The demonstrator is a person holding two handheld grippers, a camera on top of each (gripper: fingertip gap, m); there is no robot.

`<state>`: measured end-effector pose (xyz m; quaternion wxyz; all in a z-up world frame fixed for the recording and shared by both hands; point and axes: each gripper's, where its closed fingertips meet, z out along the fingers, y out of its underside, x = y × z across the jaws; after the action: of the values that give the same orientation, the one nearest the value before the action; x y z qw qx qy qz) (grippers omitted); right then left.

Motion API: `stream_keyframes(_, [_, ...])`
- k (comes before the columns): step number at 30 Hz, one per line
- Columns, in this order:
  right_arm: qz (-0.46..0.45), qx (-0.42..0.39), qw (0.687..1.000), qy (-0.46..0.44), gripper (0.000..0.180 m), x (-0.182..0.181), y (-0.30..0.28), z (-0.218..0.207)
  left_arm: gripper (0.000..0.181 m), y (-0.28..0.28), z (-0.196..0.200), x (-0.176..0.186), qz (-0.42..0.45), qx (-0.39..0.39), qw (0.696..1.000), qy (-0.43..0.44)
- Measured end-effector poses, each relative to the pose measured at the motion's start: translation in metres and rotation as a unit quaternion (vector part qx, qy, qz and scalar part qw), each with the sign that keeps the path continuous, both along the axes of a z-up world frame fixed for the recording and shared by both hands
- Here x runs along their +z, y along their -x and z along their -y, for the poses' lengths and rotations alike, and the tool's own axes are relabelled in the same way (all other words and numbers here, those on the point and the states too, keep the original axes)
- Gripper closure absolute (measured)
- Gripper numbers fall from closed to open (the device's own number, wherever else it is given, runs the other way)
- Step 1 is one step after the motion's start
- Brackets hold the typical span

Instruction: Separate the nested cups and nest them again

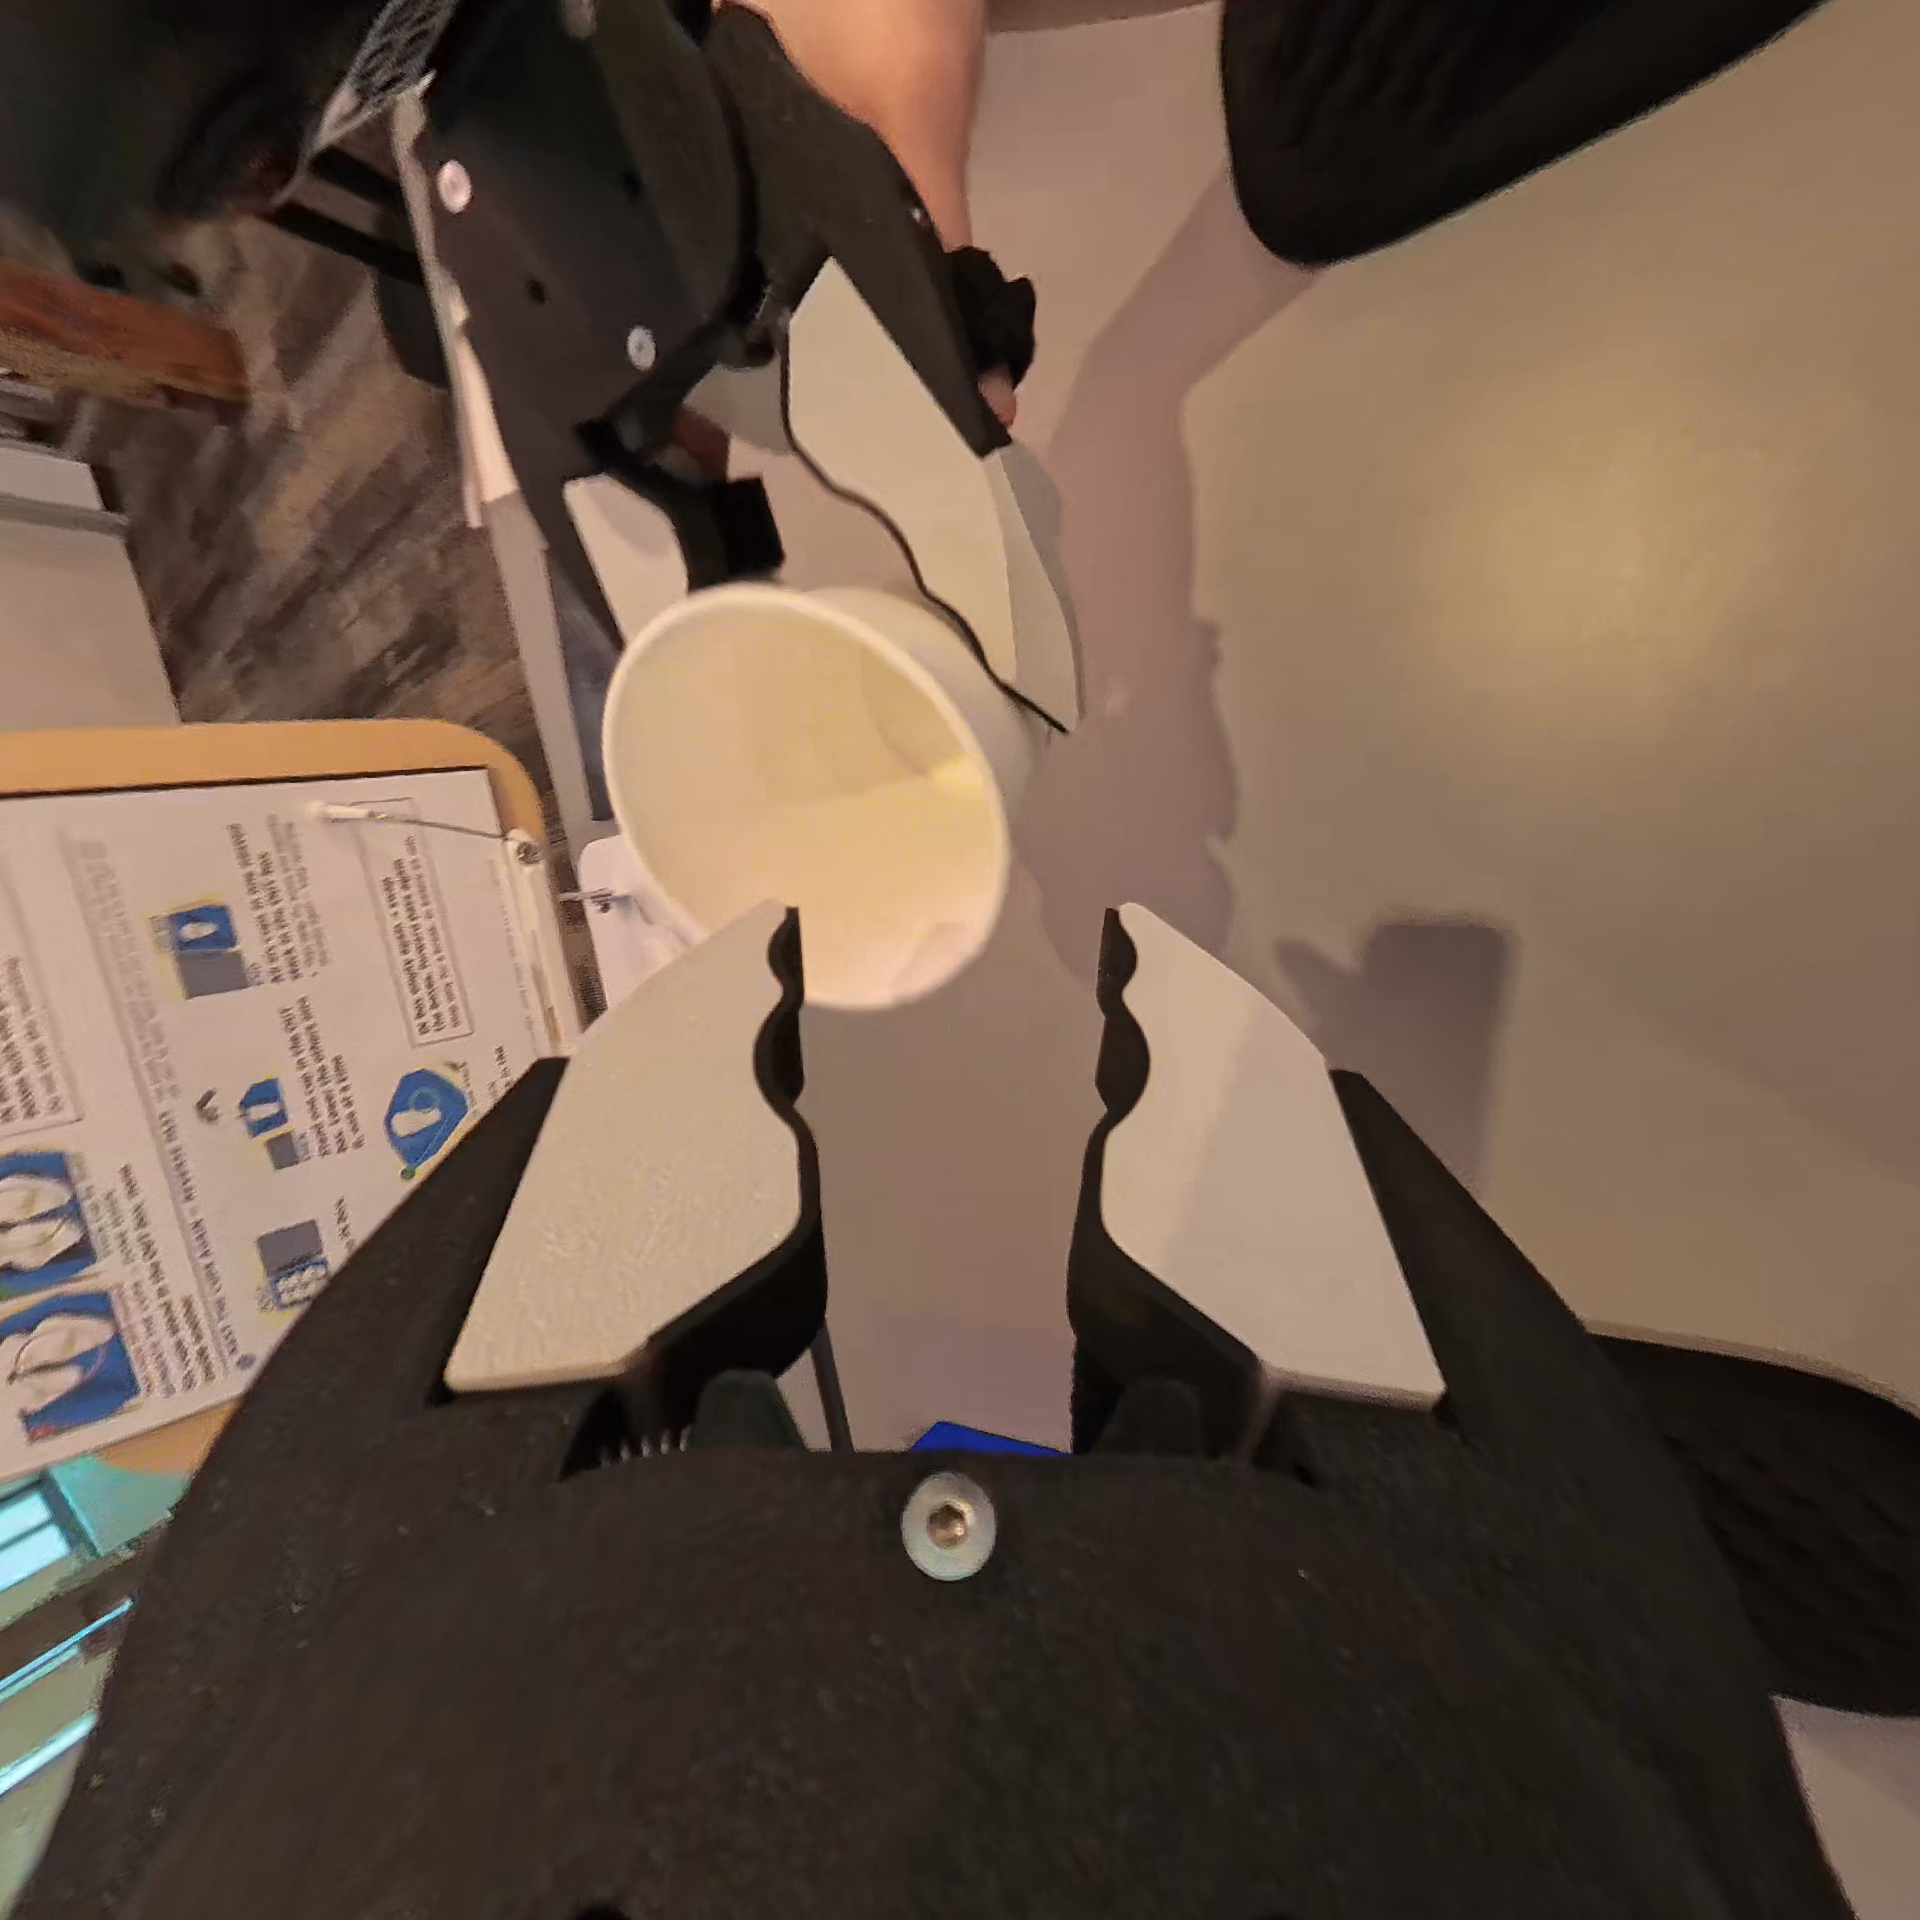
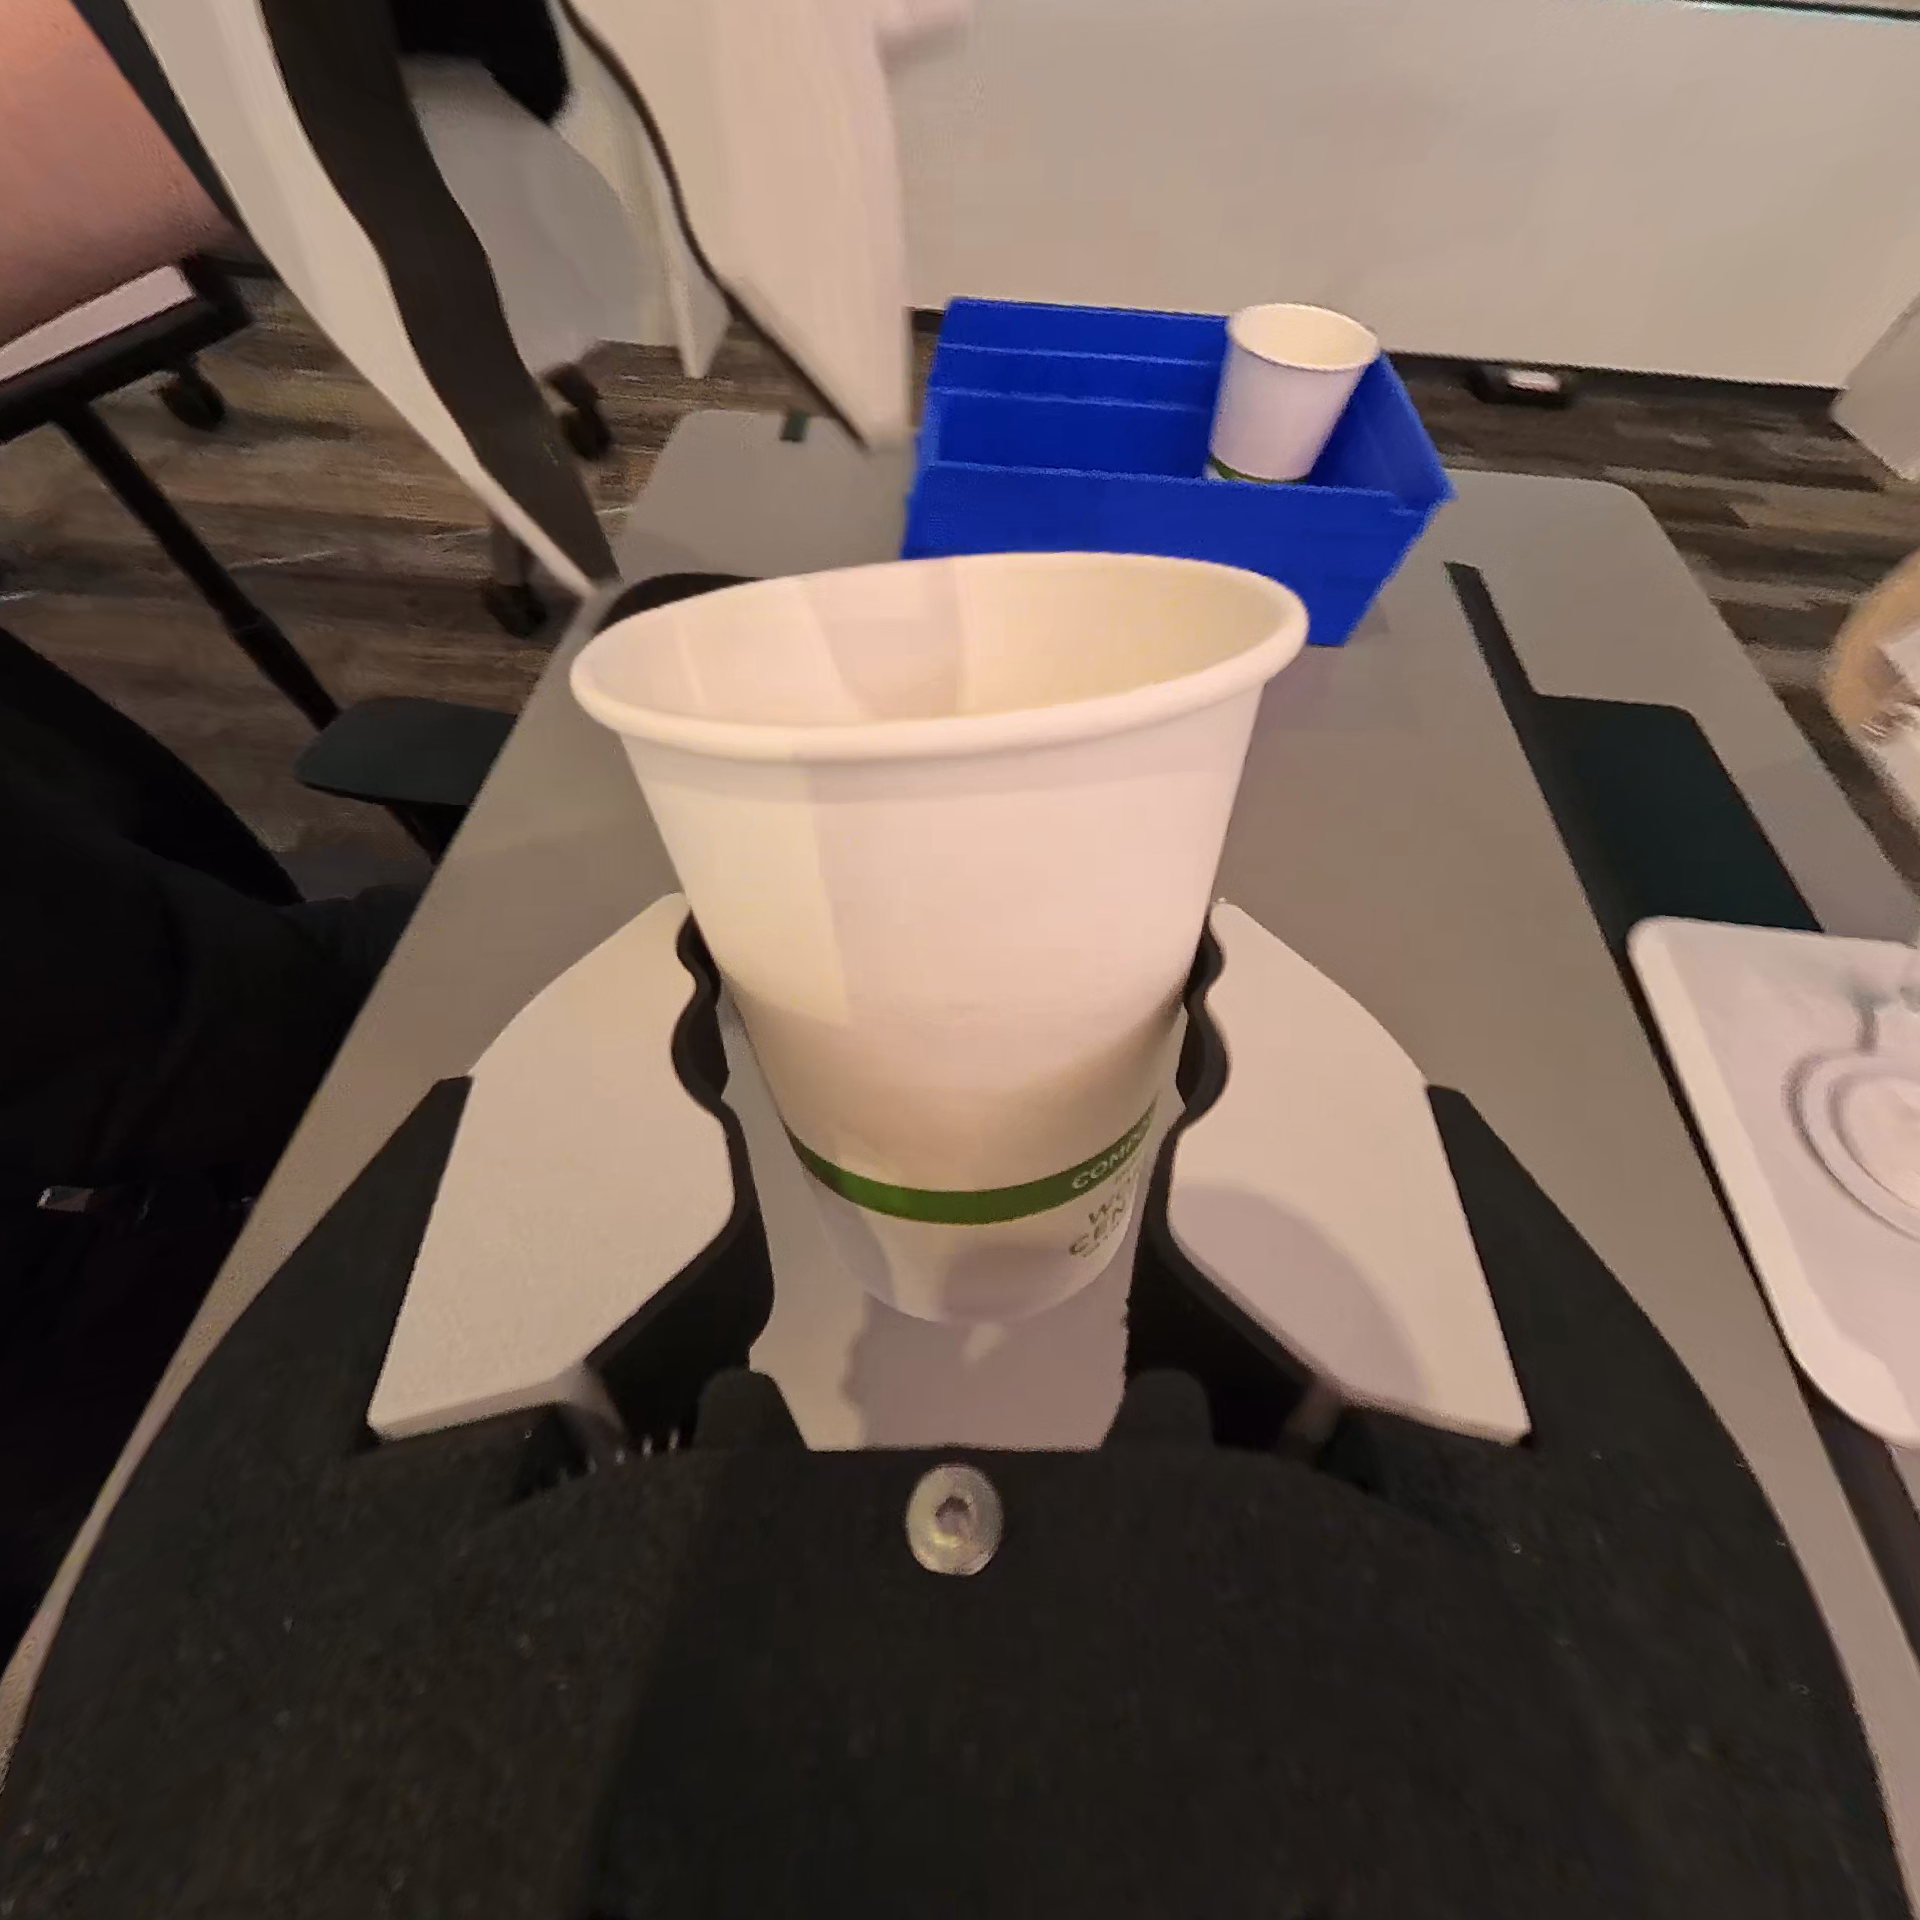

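The right gripper is clamped on a white paper cup, its two grey fingers pressing the lower wall from either side just above the cup's green band, so the cup is held off the grey table with its mouth tilted a little away from the camera. Beyond that cup, at the far edge of the table, stands a blue bin with slotted dividers, and a second, smaller-looking paper cup leans upright in the bin's far right corner. To the right of the held cup a white tray lies on the table. The left gripper has its fingers apart with nothing between them; it points at the open mouth of the same held cup, which hangs just past its fingertips without touching them. Behind that cup in the left wrist view the right gripper shows with the person's gloved hand on its handle. Left of the cup lies a printed instruction sheet on a wooden board.
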<state>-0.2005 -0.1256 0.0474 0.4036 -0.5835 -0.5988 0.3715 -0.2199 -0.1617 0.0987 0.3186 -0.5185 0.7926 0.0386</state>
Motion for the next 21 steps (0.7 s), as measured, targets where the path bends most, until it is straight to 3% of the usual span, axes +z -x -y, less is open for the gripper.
stream_keyframes(4, [-0.004,-0.129,0.991,-0.024,0.094,0.016,-0.060,-0.045,0.124,0.015,-0.009,0.020,0.044,0.034,0.998,-0.011])
stream_keyframes(7, [-0.046,-0.292,0.952,-0.077,0.094,0.052,-0.148,-0.078,0.126,0.030,-0.015,0.014,0.048,0.056,0.997,0.003])
stream_keyframes(10, [-0.120,-0.514,0.836,-0.147,0.094,0.089,-0.285,-0.097,0.126,0.042,-0.020,0.000,0.032,0.067,0.997,0.002])
stream_keyframes(12, [-0.164,-0.600,0.765,-0.170,0.094,0.091,-0.363,-0.090,0.126,0.044,-0.019,-0.006,0.028,0.068,0.997,0.006])
stream_keyframes(15, [-0.201,-0.662,0.701,-0.175,0.094,0.070,-0.437,-0.081,0.126,0.045,-0.018,-0.010,0.023,0.066,0.998,0.007])
stream_keyframes(21, [-0.265,-0.675,0.676,-0.131,0.094,0.030,-0.478,-0.088,0.128,0.043,-0.017,-0.012,0.016,0.065,0.998,0.011])
